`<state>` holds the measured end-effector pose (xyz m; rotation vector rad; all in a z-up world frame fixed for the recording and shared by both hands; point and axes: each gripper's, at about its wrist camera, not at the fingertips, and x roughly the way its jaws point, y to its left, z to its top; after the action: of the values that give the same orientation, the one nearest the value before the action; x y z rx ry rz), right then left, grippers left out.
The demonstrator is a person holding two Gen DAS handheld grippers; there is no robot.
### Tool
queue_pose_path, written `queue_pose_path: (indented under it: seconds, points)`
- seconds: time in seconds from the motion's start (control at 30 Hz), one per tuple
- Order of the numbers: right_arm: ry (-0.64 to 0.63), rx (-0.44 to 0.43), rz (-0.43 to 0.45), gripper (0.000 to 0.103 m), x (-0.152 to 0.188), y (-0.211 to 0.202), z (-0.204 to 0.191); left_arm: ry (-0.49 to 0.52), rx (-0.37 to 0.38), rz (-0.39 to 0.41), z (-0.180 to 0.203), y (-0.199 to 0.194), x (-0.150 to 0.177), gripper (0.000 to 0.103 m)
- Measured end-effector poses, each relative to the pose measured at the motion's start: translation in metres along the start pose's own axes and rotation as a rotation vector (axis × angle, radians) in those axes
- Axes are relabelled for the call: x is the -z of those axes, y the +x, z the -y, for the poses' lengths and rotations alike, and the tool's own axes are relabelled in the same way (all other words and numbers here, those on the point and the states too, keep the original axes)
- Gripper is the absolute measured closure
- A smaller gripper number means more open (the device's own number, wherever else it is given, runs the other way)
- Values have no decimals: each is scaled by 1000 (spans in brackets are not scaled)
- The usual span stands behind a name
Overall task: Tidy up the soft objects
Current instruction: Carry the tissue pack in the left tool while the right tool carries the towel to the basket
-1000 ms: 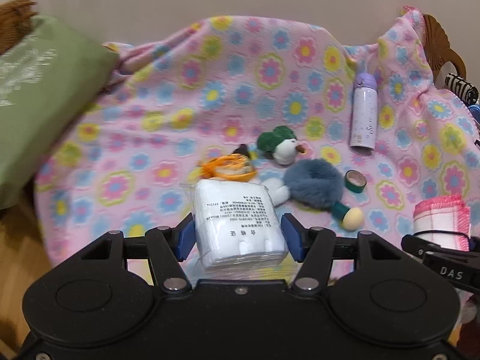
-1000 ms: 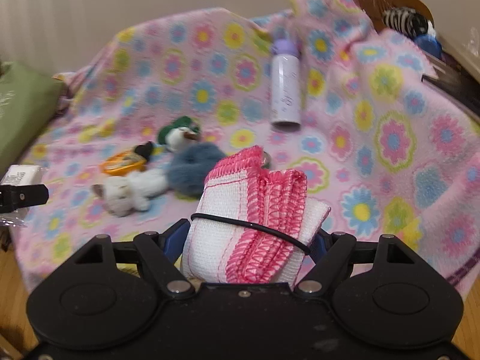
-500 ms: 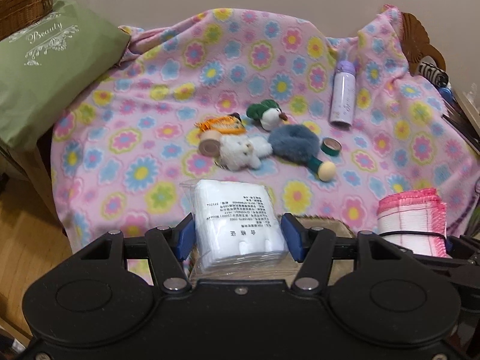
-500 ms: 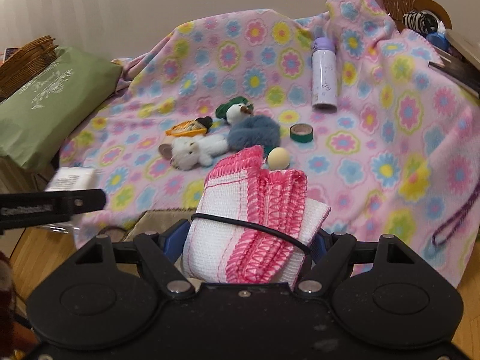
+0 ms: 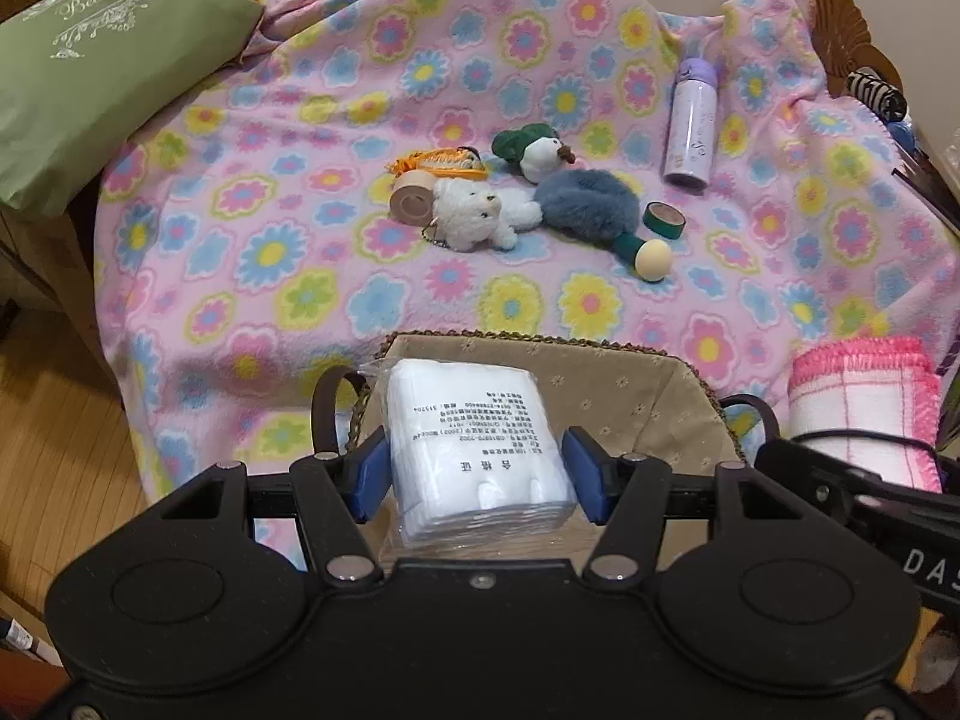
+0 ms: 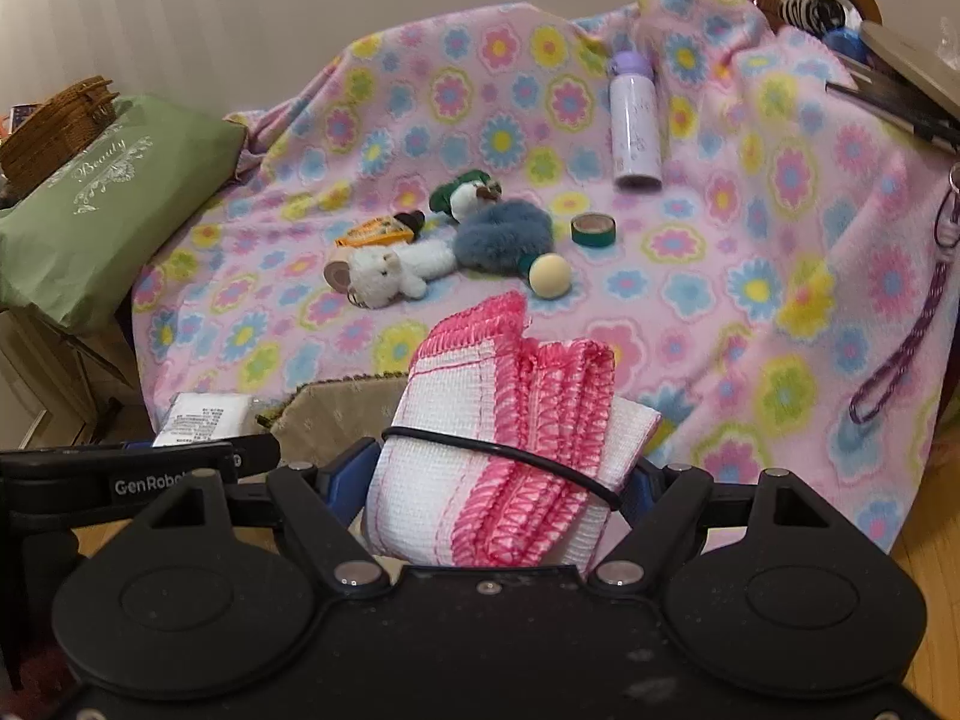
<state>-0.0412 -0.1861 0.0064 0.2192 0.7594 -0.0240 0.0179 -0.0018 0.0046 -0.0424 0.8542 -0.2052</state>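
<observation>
Left gripper point(image 5: 477, 474) clamped on a white cotton-pad pack point(image 5: 477, 450) above the beige fabric basket point(image 5: 630, 396), right gripper point(image 6: 492, 480) at its 3 o'clock grasping a pink-edged towel bundle point(image 6: 498, 450).

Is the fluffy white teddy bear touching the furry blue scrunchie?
Cannot tell. In the left wrist view the white teddy bear and blue scrunchie meet with no visible gap, but overlap could hide one; the right wrist view is blurred.
</observation>
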Motion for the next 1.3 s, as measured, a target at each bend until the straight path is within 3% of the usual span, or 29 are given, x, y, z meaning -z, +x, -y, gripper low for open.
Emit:
queue_pose_path:
  seconds: [0.57,1.3]
  points:
    - [-31,4,-113,24,9,18,-9,-31,12,-74,-5,17,10,46]
    - [-40,29,-105,23,11,19,-10,-38,26,-81,-5,21,10,45]
